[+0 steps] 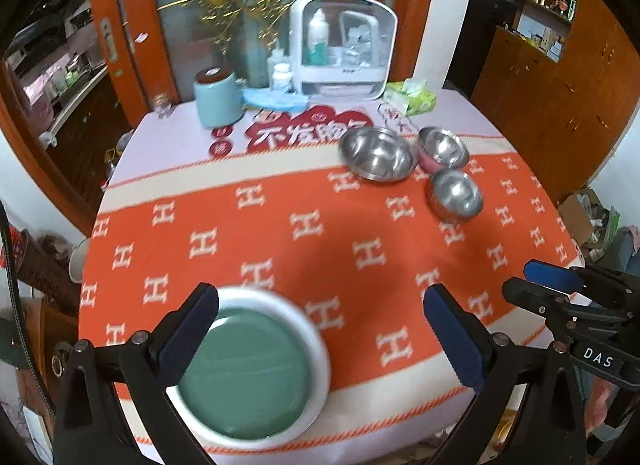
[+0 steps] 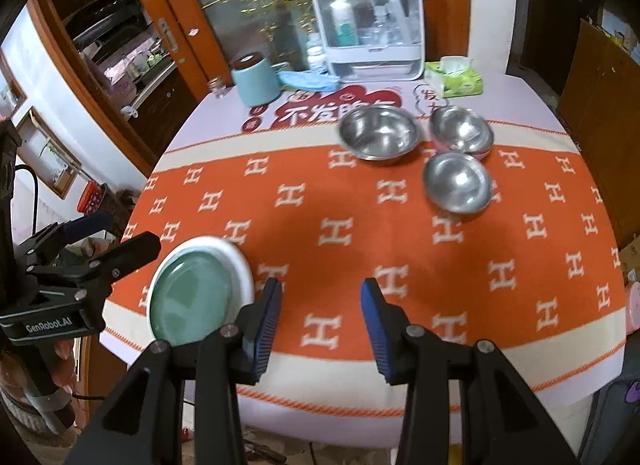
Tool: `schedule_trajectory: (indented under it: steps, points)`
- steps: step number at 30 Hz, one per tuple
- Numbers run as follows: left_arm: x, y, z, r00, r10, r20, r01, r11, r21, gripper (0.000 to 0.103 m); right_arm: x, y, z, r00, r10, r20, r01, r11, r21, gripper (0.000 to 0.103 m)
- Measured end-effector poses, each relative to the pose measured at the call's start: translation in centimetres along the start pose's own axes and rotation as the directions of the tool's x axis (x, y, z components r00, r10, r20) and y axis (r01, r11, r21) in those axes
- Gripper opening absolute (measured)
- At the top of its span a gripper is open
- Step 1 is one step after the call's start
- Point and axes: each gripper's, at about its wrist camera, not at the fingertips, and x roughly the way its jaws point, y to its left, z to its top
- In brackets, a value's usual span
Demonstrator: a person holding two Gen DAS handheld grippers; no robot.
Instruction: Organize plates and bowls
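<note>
A green plate on a white plate [image 1: 252, 365] lies at the table's near left edge; it also shows in the right wrist view [image 2: 196, 297]. Three steel bowls stand at the far right: a large one [image 1: 376, 155] [image 2: 378, 135], one with a pink outside [image 1: 442, 147] [image 2: 460, 131], and a small one nearer [image 1: 456, 195] [image 2: 456, 187]. My left gripper [image 1: 320, 329] is open and empty above the plates, left finger over their rim. My right gripper [image 2: 320, 305] is open and empty over the cloth, right of the plates.
An orange patterned cloth [image 1: 320, 233] covers the table. At the back stand a blue canister [image 1: 218, 99], a white storage box [image 1: 344, 47], small bottles [image 1: 280, 73], a blue cloth [image 1: 276, 101] and a tissue pack [image 1: 410, 95]. Wooden cabinets [image 1: 560, 105] stand to the right.
</note>
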Motion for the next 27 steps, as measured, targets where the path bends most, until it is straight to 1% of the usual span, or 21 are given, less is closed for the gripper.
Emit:
schedule_trajectory:
  steps: [4,8,13,17,21,25,27]
  points:
    - [2.2,-2.4,3.4,1.000,0.007,-0.001,-0.007,1.000,-0.003,0.102,0.2,-4.2,2.8,1.000,-0.008,0.011,0.008,1.000,0.017,0.041]
    - [5.1,-4.3,6.7,1.000,0.031,0.001,-0.031,0.999,-0.015,0.102,1.4,-8.5,6.1,1.000,0.016,0.006,-0.016,0.999,0.040,0.041]
    - [8.9,-5.1,10.6,0.998,0.057,0.000,-0.057,0.998,-0.034,0.102,3.8,-12.0,10.3,0.999,0.039,-0.006,-0.039,0.998,0.044,0.041]
    - [12.6,-5.2,13.5,0.998,0.065,0.003,-0.065,0.997,-0.048,0.102,7.1,-13.7,13.9,0.996,0.086,-0.028,-0.084,0.995,0.054,0.041]
    - [17.3,-4.4,15.9,0.998,0.060,-0.025,-0.061,0.996,-0.069,0.102,11.6,-14.5,16.8,0.987,0.143,-0.079,-0.136,0.986,0.094,0.041]
    - [21.2,-2.8,17.1,0.997,0.041,-0.073,-0.049,0.992,-0.113,0.102,16.0,-15.0,18.2,0.976,0.163,-0.143,-0.142,0.979,0.146,0.041]
    - [23.3,-1.8,17.7,0.995,0.027,-0.101,-0.042,0.988,-0.150,0.102,18.4,-15.4,18.5,0.967,0.180,-0.183,-0.145,0.971,0.189,0.041]
